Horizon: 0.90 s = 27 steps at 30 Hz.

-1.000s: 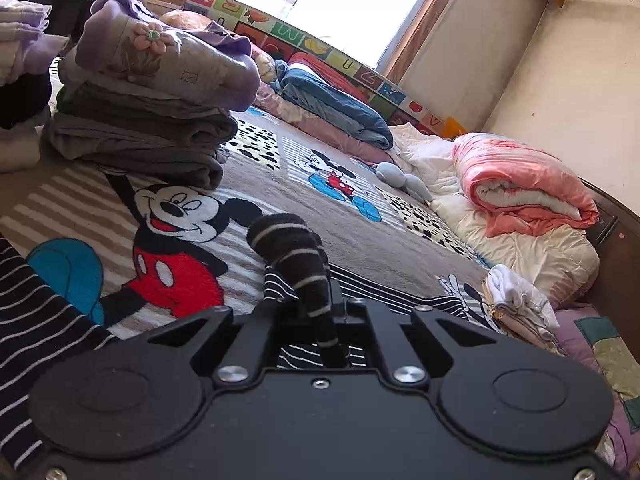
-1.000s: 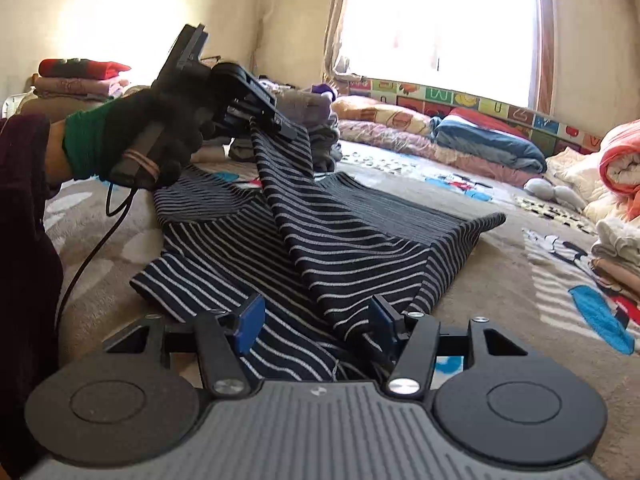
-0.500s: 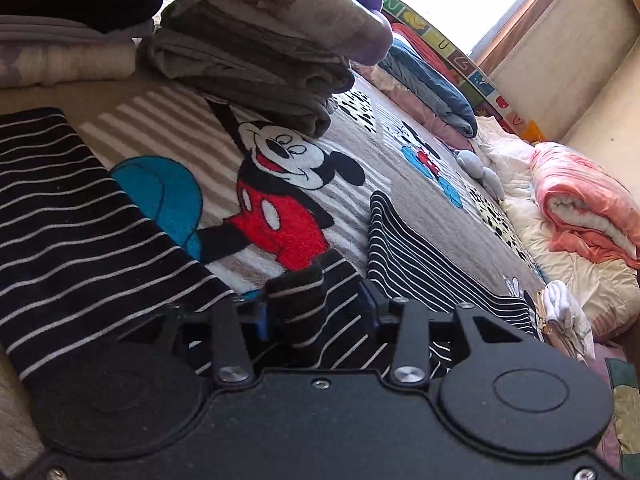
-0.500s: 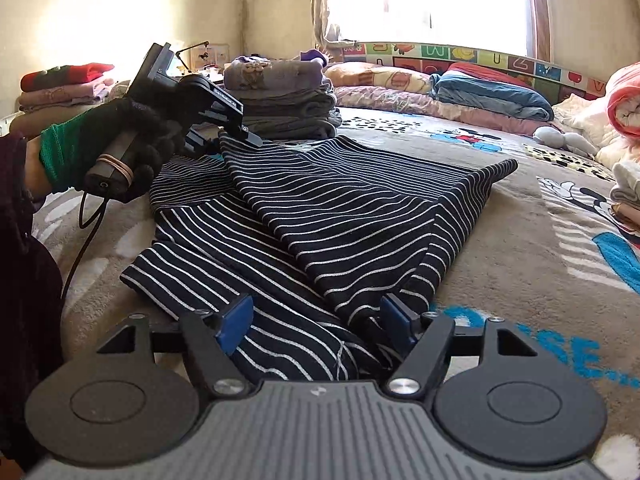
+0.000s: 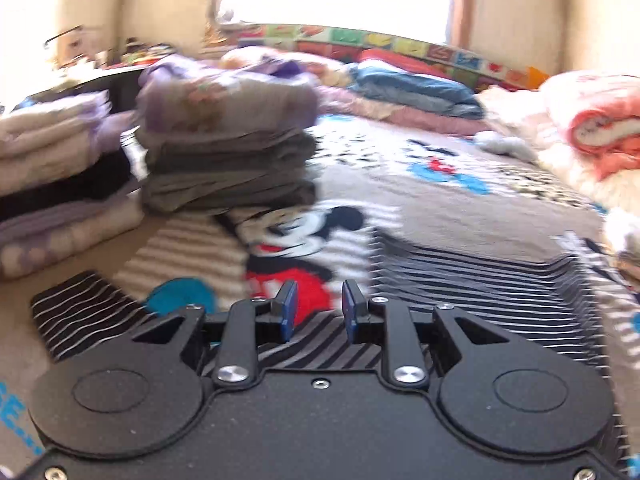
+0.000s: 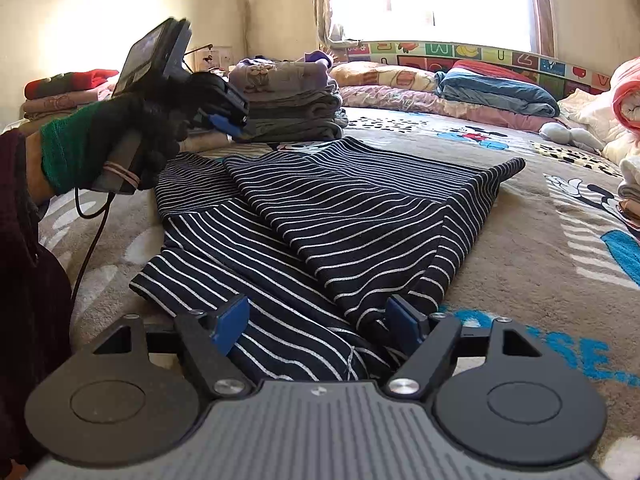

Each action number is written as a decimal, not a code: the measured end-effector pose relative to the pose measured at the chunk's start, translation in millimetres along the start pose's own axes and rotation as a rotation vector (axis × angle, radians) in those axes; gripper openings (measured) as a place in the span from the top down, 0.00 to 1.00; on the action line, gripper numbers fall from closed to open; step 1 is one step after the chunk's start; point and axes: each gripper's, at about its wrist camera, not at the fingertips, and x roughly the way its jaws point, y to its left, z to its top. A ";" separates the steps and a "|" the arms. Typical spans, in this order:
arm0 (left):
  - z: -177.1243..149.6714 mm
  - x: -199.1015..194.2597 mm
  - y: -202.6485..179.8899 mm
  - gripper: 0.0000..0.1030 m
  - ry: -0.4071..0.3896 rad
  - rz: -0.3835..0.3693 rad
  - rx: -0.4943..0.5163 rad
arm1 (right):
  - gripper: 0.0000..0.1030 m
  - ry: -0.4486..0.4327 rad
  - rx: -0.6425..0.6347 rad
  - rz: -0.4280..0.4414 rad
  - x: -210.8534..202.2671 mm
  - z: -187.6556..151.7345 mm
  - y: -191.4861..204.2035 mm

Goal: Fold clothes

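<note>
The striped garment (image 6: pixel 332 216) lies spread on the cartoon-print bed cover (image 6: pixel 532 248), directly ahead of both grippers. We see one panel already laid diagonally over the body, its folded edge running from the near hem toward the far right corner; the near left part remains a single flat layer. We judge the fold as partly done: one side is turned in, while the other side and the final halving are left, as is moving the piece to a pile.

The right gripper (image 6: pixel 320 322) stands wide at the near hem, its jaws having just been opening; cloth lies between the blue pads, which do not press on it. The left gripper (image 5: pixel 316 308), raised above the far left of the garment in a gloved hand (image 6: pixel 120 140), shows a narrow gap holding nothing, the jaws having just narrowed.

Beyond, a stack of folded clothes (image 6: pixel 288 100) stands finished, with bedding (image 6: pixel 496 88) under the window.
</note>
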 end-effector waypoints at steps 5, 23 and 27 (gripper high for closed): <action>12.5 17.6 -83.1 0.52 0.052 -0.275 0.068 | 0.21 0.000 0.027 0.029 3.1 -1.8 -0.2; 16.0 174.4 -236.7 0.73 0.333 -0.268 0.369 | 0.14 -0.002 0.120 0.118 13.1 1.2 -11.0; 23.9 183.6 -213.5 0.93 0.338 -0.284 0.245 | 0.14 -0.006 0.138 0.129 10.6 -0.7 -13.3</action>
